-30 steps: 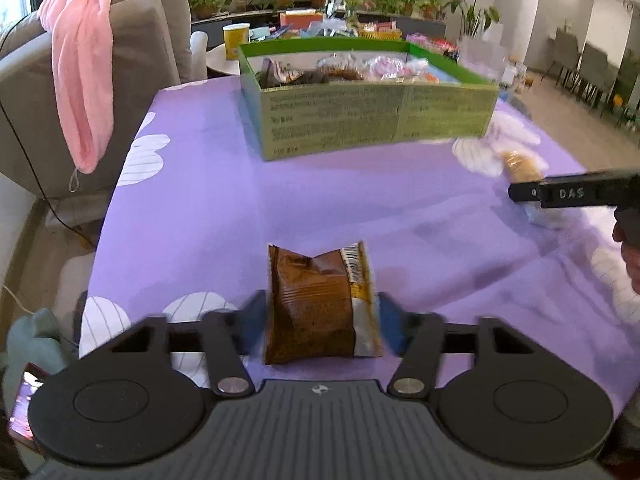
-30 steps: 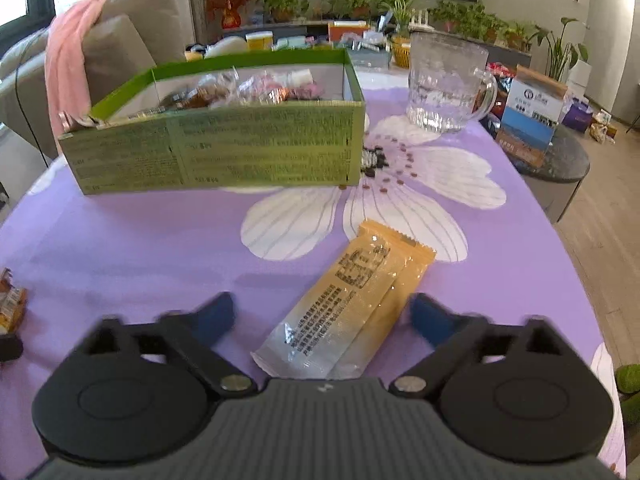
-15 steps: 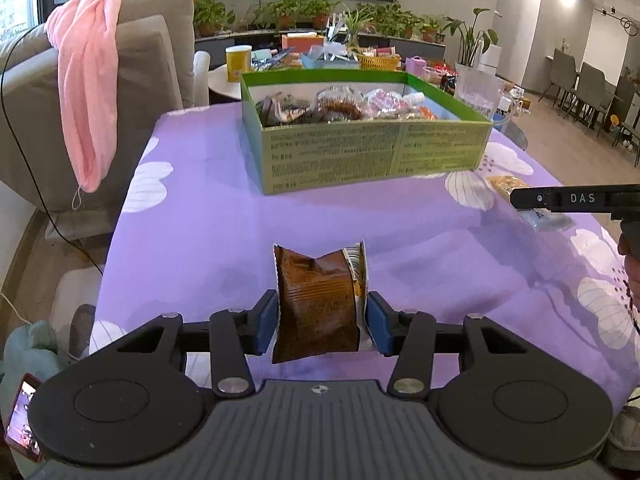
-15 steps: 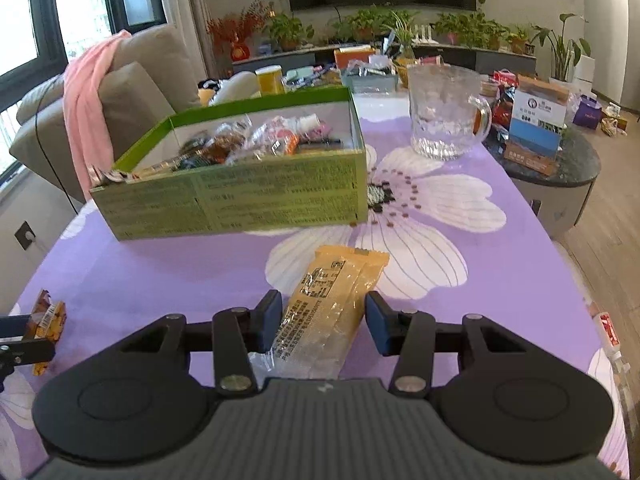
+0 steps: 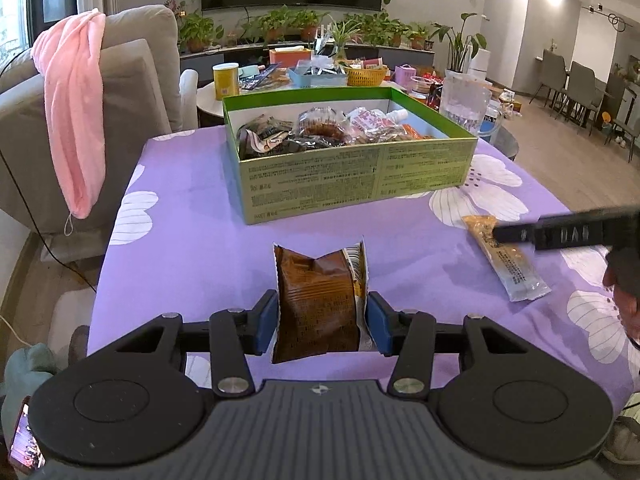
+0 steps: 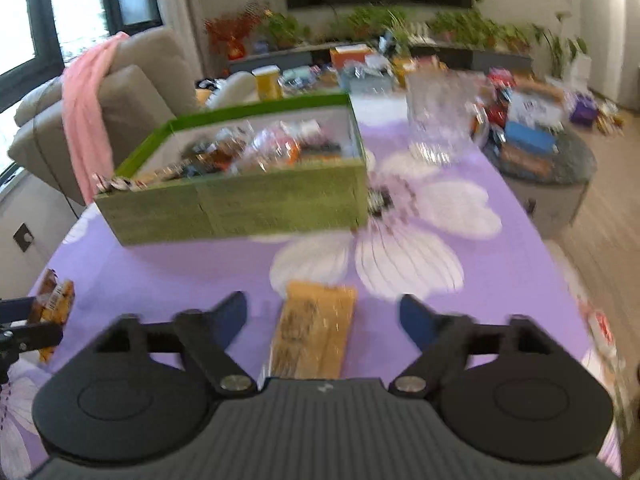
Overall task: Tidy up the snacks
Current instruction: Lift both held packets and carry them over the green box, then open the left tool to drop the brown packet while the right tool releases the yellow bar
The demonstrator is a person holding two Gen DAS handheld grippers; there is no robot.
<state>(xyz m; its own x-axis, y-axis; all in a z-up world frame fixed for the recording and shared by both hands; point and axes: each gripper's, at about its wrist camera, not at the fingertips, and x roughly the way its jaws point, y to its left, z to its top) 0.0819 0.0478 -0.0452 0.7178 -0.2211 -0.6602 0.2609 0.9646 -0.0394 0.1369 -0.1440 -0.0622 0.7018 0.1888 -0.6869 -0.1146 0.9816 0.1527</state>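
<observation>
Two snacks are out of the green box (image 5: 352, 178), which stands at twelve o'clock on the purple tablecloth (image 5: 192, 240). A brown packet (image 5: 318, 304) is pinched by the left gripper (image 5: 322, 322). An orange packet (image 6: 312, 334) lies between the right gripper's (image 6: 322, 320) jaws, just opened wide, pads clear of it.
</observation>
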